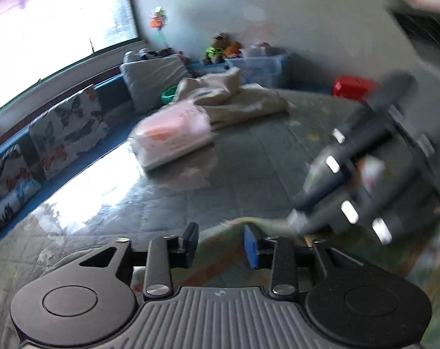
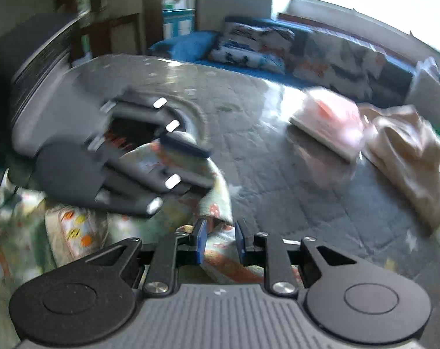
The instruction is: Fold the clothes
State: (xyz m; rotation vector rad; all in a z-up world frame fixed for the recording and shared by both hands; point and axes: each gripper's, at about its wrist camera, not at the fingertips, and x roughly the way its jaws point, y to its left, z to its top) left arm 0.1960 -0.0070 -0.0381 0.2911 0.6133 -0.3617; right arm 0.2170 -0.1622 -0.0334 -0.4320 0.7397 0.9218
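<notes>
A pale green patterned garment (image 2: 74, 232) lies crumpled on the grey quilted bed (image 2: 278, 180), right under both grippers; it also shows in the left wrist view (image 1: 365, 250). My left gripper (image 1: 221, 242) is open just above its near edge. My right gripper (image 2: 220, 242) is open, its blue pads either side of a fold of the garment without pinching it. Each gripper appears blurred in the other's view: the right one (image 1: 295, 221) and the left one (image 2: 188, 157). A folded pink-white garment (image 1: 173, 136) and a crumpled cream cloth (image 1: 237, 99) lie farther away.
Butterfly-print cushions (image 1: 66, 128) and a grey pillow (image 1: 153, 78) line the bed's window side. A red box (image 1: 353, 87), a clear storage bin (image 1: 260, 67) and soft toys (image 1: 220, 48) stand by the far wall. A dark cabinet (image 2: 31, 67) stands left in the right wrist view.
</notes>
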